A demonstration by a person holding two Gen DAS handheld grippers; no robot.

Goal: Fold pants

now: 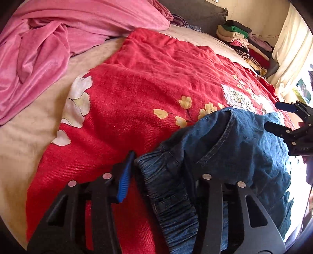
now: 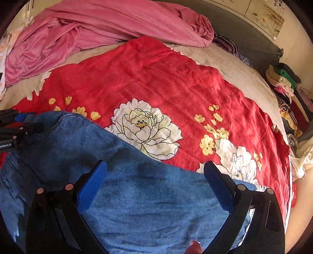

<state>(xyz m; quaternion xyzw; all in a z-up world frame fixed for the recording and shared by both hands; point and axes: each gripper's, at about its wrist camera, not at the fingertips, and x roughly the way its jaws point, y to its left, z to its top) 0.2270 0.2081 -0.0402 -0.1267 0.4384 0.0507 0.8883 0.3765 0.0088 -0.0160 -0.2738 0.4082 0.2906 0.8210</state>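
Observation:
Blue denim pants (image 1: 230,144) lie bunched on a red floral bedspread (image 1: 140,82). In the left wrist view my left gripper (image 1: 166,172) is open, its jaws either side of the elastic waistband (image 1: 168,183); denim hides the right fingertip. In the right wrist view the pants (image 2: 137,195) spread flat under my right gripper (image 2: 154,175), which is open wide just above the denim. The right gripper also shows at the right edge of the left wrist view (image 1: 293,121). The left gripper shows at the left edge of the right wrist view (image 2: 17,125).
A pink blanket (image 2: 97,33) is heaped at the far side of the bed. A stack of folded clothes (image 1: 244,41) sits at the far right corner by the dark headboard (image 1: 195,15). A white curtain (image 1: 291,50) hangs at the right.

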